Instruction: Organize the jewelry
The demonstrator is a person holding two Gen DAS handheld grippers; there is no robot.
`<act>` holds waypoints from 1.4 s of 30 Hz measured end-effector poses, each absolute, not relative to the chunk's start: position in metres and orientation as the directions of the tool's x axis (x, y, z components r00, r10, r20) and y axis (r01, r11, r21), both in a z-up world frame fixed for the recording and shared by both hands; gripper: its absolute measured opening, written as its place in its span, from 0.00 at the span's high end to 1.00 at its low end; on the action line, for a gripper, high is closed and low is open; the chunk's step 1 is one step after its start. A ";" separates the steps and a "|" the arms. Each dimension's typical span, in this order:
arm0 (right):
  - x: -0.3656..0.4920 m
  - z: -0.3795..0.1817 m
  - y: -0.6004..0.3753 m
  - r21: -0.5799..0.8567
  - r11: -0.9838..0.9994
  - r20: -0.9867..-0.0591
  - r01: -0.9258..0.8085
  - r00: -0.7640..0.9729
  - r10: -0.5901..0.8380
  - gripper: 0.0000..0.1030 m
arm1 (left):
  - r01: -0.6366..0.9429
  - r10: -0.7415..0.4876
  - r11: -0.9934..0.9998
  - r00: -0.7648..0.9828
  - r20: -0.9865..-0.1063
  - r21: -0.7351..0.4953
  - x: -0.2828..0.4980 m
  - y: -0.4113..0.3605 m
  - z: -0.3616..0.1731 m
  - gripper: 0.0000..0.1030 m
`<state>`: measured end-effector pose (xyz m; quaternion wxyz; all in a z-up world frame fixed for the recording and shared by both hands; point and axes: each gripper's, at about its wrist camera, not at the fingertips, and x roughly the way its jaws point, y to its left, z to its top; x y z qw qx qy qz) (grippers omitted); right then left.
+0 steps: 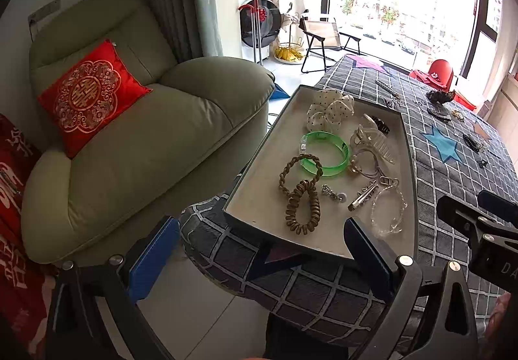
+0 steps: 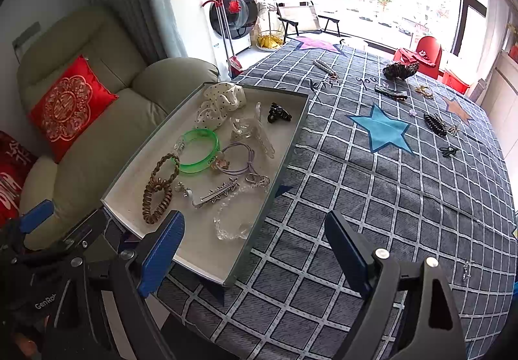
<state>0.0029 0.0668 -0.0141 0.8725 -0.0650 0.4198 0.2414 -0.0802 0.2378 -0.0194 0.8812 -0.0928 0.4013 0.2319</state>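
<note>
You hold both grippers low at the near edge of the bed, and both are empty. The left gripper [image 1: 262, 256] has its blue fingers [image 1: 152, 259] spread wide in front of the near end of the tray [image 1: 249, 185], and the right gripper [image 2: 255, 249] is also spread wide, above the checked blanket [image 2: 372, 198] just beside the tray.

The tray sits on the left corner of the bed, probably so that both hands reach it easily. It already holds the green bangle [image 1: 327, 152], the spiral hair tie [image 1: 301, 207], the polka-dot scrunchie [image 1: 328, 110] and the clear claw clip [image 1: 375, 141], among others.

More pieces lie well apart on the blanket: a dark beaded clip [image 2: 434, 124], a leopard scrunchie [image 2: 399, 70] and a pearl strand [image 2: 323, 66]. I judge that your wide fingers are ready to fetch one of these.
</note>
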 end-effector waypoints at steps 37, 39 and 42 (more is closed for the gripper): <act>0.010 -0.020 0.067 0.097 0.876 -0.771 -0.472 0.521 0.366 0.13 | -0.490 0.338 0.871 0.540 -0.770 0.038 -0.073 0.241 -0.030 0.01; 0.010 -0.021 0.067 0.096 0.877 -0.771 -0.471 0.522 0.365 0.13 | -0.490 0.338 0.871 0.540 -0.771 0.039 -0.072 0.241 -0.030 0.01; 0.011 -0.021 0.067 0.096 0.876 -0.771 -0.472 0.521 0.365 0.13 | -0.490 0.338 0.871 0.541 -0.770 0.038 -0.072 0.241 -0.030 0.01</act>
